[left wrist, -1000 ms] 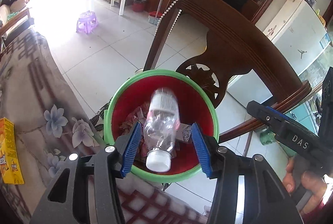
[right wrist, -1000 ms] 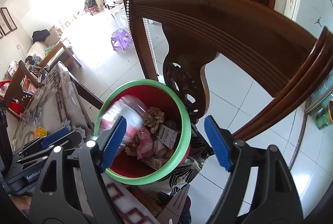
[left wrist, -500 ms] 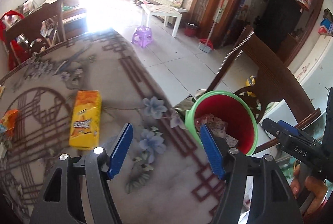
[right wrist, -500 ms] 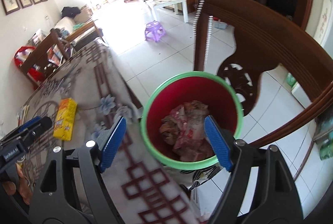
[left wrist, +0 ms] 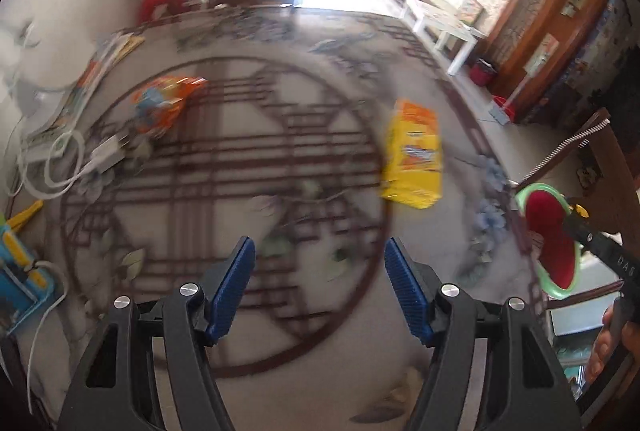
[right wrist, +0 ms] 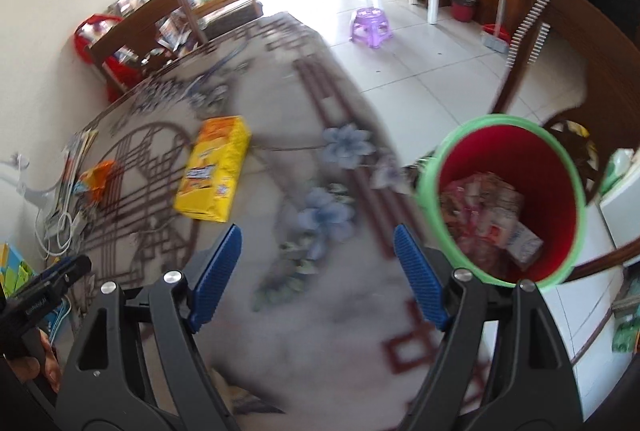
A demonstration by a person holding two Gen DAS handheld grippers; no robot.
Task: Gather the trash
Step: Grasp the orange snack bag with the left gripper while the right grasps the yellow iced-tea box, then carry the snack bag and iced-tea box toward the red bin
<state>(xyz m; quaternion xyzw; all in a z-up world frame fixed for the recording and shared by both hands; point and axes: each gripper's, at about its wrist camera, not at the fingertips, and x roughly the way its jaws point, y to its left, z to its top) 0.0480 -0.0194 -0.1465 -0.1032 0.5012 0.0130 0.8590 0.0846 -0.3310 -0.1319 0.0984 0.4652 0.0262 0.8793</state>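
While both tongs stand open and empty: findings follow.
Left gripper [left wrist: 318, 285]: over table [left wrist: 280, 331].
Right gripper [right wrist: 318, 275]: beside bin [right wrist: 568, 167].
Yellow packet [left wrist: 414, 155]: ahead-right of left gripper, long axis pointing away; left judged nearer.

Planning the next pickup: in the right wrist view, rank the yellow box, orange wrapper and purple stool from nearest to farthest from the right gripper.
1. yellow box, on the table, ahead-left.
2. orange wrapper, farther left on the table.
3. purple stool, on the floor beyond the table.
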